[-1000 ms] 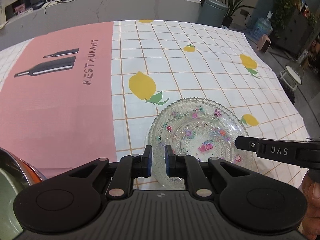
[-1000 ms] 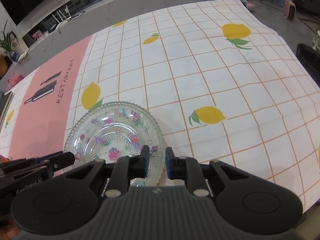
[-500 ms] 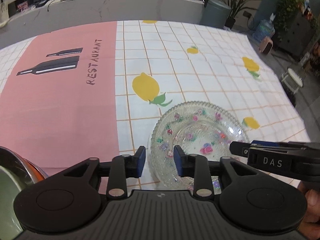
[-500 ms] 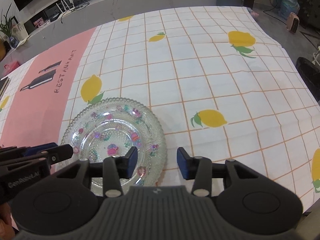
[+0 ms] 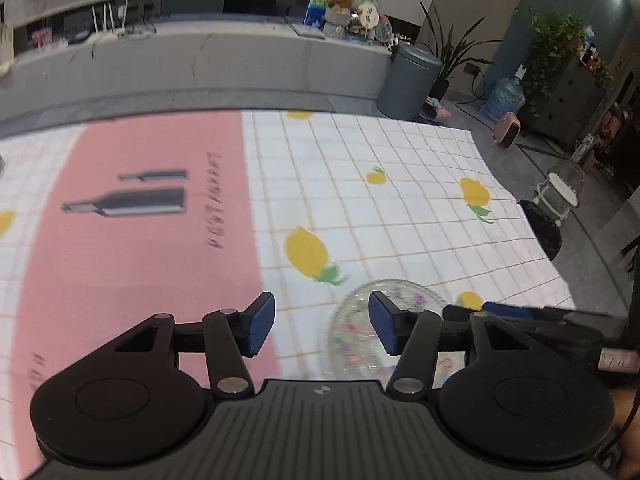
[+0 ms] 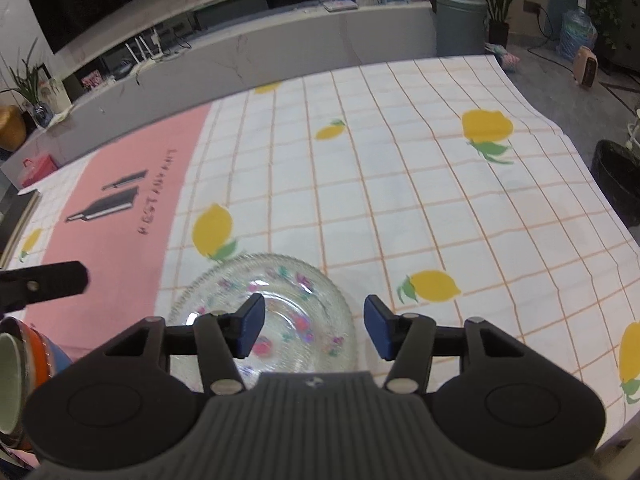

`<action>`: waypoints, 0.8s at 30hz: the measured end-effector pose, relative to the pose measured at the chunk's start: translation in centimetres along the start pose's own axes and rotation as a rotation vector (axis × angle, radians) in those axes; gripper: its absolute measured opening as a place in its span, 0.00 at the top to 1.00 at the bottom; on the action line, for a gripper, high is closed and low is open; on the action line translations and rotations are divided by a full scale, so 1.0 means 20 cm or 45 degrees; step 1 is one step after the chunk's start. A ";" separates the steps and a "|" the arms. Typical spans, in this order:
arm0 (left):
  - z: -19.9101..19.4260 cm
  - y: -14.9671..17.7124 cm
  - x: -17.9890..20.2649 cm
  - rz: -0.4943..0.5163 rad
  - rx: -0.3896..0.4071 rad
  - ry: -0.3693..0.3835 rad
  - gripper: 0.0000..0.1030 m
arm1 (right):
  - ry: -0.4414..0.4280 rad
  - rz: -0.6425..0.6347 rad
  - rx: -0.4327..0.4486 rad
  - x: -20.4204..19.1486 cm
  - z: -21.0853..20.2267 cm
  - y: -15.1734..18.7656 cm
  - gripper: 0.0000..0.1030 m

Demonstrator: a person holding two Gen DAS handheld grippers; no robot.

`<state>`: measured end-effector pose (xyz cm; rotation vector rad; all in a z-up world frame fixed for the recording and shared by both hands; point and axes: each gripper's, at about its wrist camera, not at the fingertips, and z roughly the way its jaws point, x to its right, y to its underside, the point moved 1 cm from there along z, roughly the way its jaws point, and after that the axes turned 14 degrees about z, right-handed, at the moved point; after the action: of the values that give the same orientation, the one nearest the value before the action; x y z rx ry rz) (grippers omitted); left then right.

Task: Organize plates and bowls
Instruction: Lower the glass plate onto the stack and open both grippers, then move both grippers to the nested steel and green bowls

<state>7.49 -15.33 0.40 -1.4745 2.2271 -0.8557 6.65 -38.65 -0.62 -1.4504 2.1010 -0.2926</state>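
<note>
A clear glass plate [image 6: 280, 280] with small painted flowers lies flat on the lemon-print tablecloth [image 6: 400, 180], near the front edge. In the left wrist view the same glass plate [image 5: 352, 336] sits low and right, partly behind my fingers. My left gripper [image 5: 322, 328] hangs above the cloth, its jaws opening, nothing between the pads. My right gripper [image 6: 314, 330] stands over the plate's right rim, jaws opening too, pads clear of the glass. The right gripper [image 5: 520, 316] also shows at the left view's right edge.
Stacked bowls [image 6: 16, 380], orange and blue outside with a pale inside, stand at the far left of the right wrist view. A pink panel [image 5: 140, 220] with a bottle print covers the cloth's left part. Beyond the table are a grey counter [image 5: 200, 56] and a grey bin [image 5: 408, 80].
Both grippers let go of the glass plate's rim and opened wide. Both rose and drew back, the left one more, so the plate now lies lower in both views.
</note>
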 end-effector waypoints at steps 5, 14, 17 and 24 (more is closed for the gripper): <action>-0.11 0.04 -0.14 0.021 0.059 -0.034 0.29 | -0.031 -0.026 0.019 -0.09 0.00 -0.01 0.41; -0.22 0.14 -0.44 -0.025 0.101 -0.081 0.19 | -0.110 -0.044 0.035 -0.25 -0.02 0.01 0.29; -0.24 0.21 -0.55 -0.045 0.094 -0.102 0.17 | -0.144 0.028 0.010 -0.28 -0.01 0.01 0.27; -0.25 0.39 -0.67 -0.048 -0.064 -0.097 0.17 | -0.341 0.066 -0.117 -0.46 0.02 0.09 0.23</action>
<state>4.55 0.50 -1.46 -1.5495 2.1866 -0.7470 7.75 -29.48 1.27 -1.3990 1.9510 0.0186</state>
